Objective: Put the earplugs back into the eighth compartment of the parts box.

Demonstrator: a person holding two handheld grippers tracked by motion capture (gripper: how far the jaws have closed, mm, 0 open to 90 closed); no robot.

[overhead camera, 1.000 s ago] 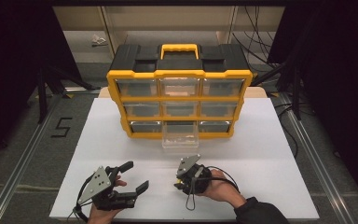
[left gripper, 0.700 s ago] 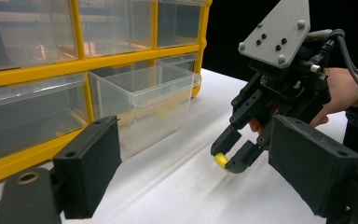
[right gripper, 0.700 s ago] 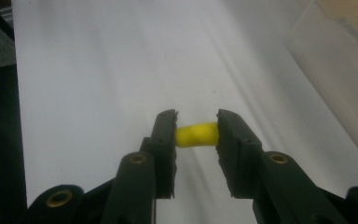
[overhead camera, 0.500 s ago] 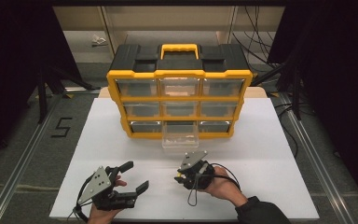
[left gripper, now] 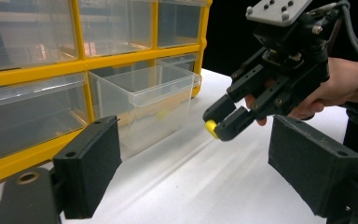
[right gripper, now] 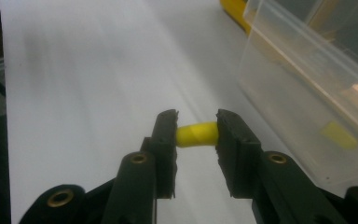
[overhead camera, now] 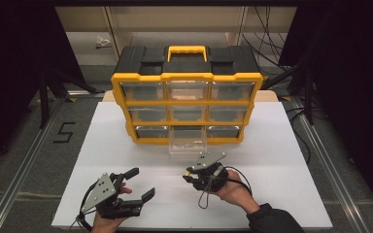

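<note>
A small yellow piece point(right gripper: 196, 134) is pinched between the jaws of my right gripper point(right gripper: 196, 131), just above the white table. From the left gripper view, that piece point(left gripper: 210, 128) shows at the tip of the right gripper point(left gripper: 221, 125), which a hand holds. In the high view my right gripper point(overhead camera: 189, 174) is a little in front of the clear drawer point(overhead camera: 188, 141) pulled out of the yellow organizer point(overhead camera: 187, 77). The drawer point(left gripper: 144, 93) holds another yellow bit point(left gripper: 162, 113). My left gripper point(overhead camera: 143, 183) stands open and empty at the front left.
The organizer has three rows of clear drawers and a black top with a yellow handle point(overhead camera: 188, 50). The white table point(overhead camera: 291, 145) ends close behind the hands. Metal rails point(overhead camera: 24, 165) and cables run along the floor at both sides.
My right gripper has shifted slightly to the right and toward the open drawer, still holding the yellow piece. The left gripper has stayed where it was.
</note>
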